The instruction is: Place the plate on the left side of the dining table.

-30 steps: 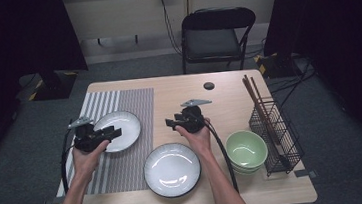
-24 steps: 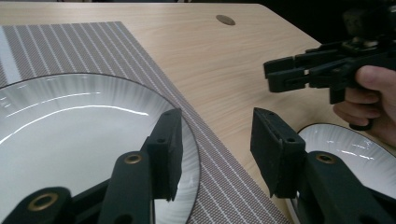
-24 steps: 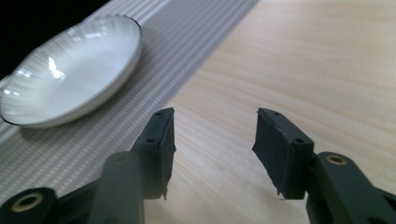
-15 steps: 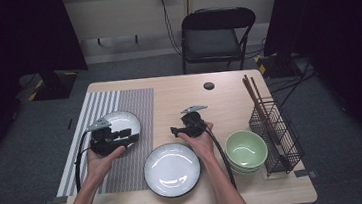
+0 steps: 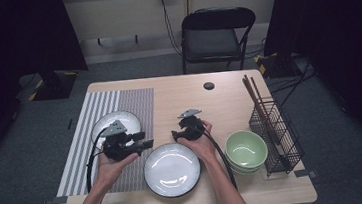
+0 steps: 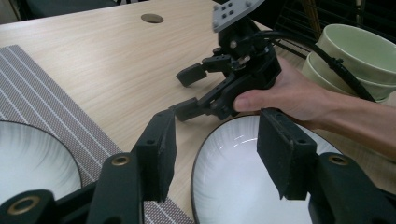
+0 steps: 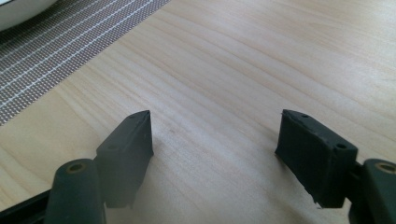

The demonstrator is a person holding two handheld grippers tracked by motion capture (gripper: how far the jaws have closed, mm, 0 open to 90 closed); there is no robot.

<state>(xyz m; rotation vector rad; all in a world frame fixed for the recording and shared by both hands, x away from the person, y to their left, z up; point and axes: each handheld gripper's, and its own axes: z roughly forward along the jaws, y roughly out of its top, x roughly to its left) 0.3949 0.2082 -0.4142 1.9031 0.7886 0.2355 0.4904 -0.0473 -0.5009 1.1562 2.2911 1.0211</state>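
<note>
Table pale wood, striped mat left; grey floor around.

Left gripper view cuts off the near plate at the bottom edge and the mat plate at the left; green bowls run off right, partly behind a hand
</note>
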